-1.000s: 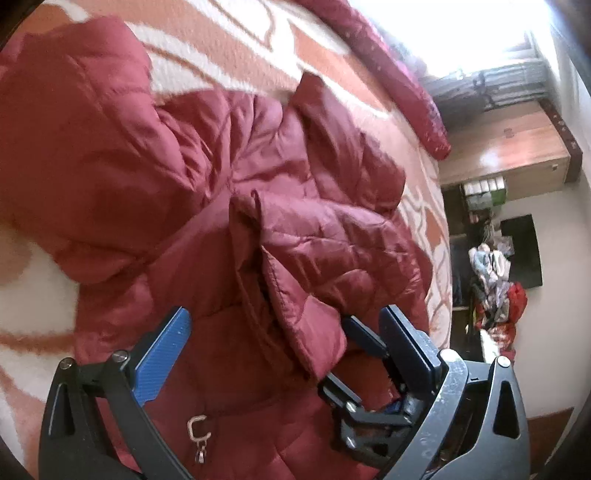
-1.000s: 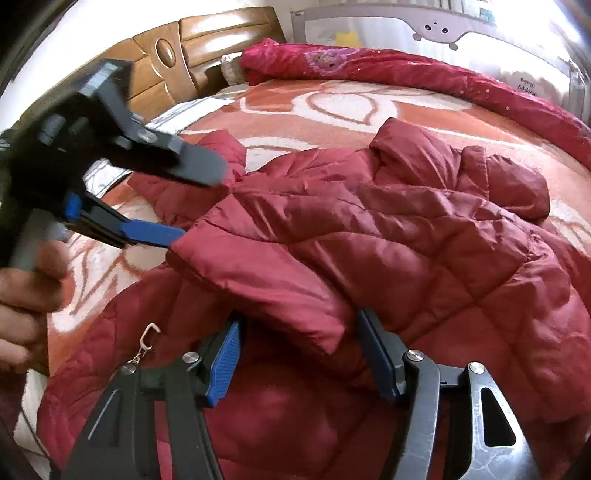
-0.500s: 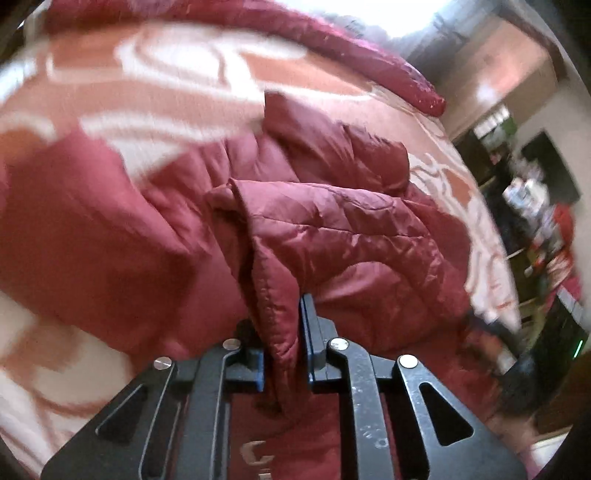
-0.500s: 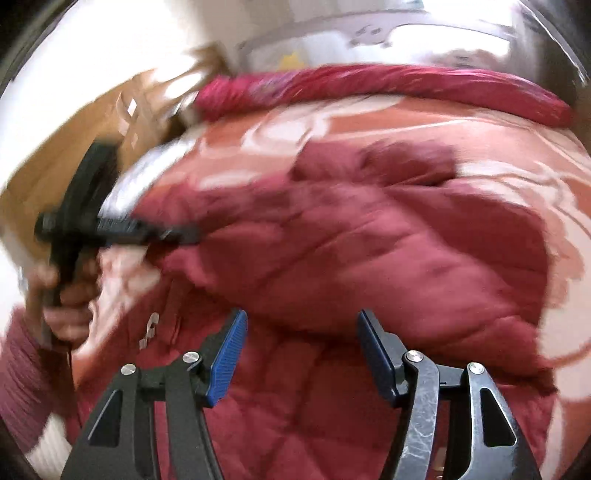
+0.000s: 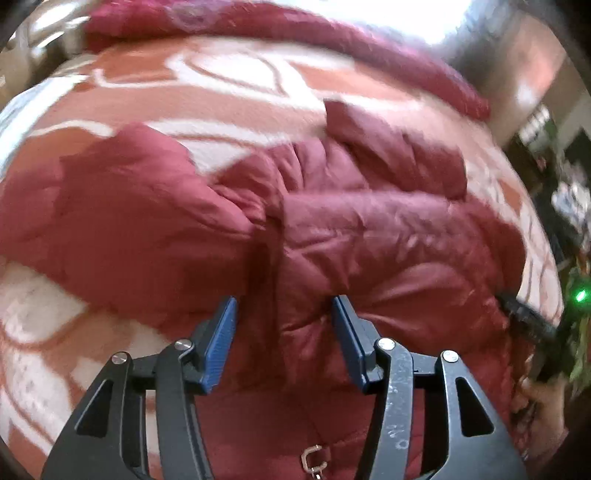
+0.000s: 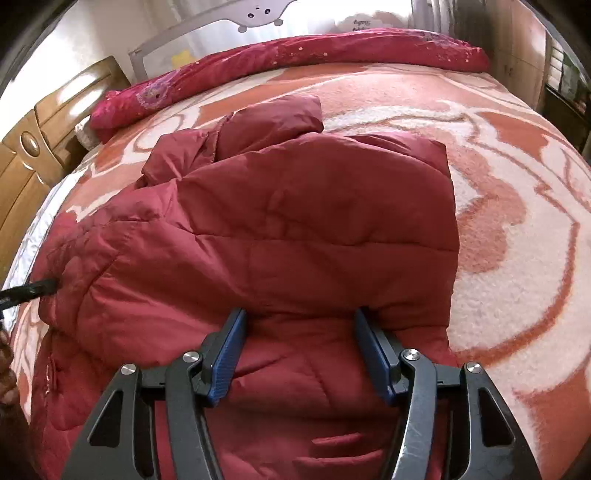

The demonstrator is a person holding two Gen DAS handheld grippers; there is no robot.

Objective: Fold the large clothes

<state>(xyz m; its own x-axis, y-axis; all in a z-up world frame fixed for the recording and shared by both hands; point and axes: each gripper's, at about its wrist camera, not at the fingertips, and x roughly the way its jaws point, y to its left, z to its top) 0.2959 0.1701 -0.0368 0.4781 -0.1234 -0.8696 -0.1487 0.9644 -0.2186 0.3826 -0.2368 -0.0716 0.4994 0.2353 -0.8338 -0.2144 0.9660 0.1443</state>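
Observation:
A dark red quilted jacket (image 6: 295, 221) lies on the bed, with one side folded over its body. My right gripper (image 6: 300, 312) holds the thick front edge of that fold between its blue pads; its jaws are closing slightly. The same jacket (image 5: 369, 240) fills the left wrist view. My left gripper (image 5: 284, 299) hangs just above it, jaws opening, with the fabric lying below the pads and nothing pinched. A metal zip pull (image 5: 314, 456) shows under it. The right gripper (image 5: 528, 325) appears at that view's right edge, and the left gripper (image 6: 33, 290) at the right wrist view's left edge.
An orange and white patterned blanket (image 6: 517, 221) covers the bed. A rolled red quilt (image 6: 332, 51) lies along the far side before a white bed rail (image 6: 207, 22). A wooden headboard (image 6: 40, 144) stands at the left. Cluttered furniture (image 5: 565, 177) is past the bed's right side.
The left gripper shut on the jacket's folded edge, then let go and rose. The right gripper carried the fold to the right, and it now lies across the jacket's body.

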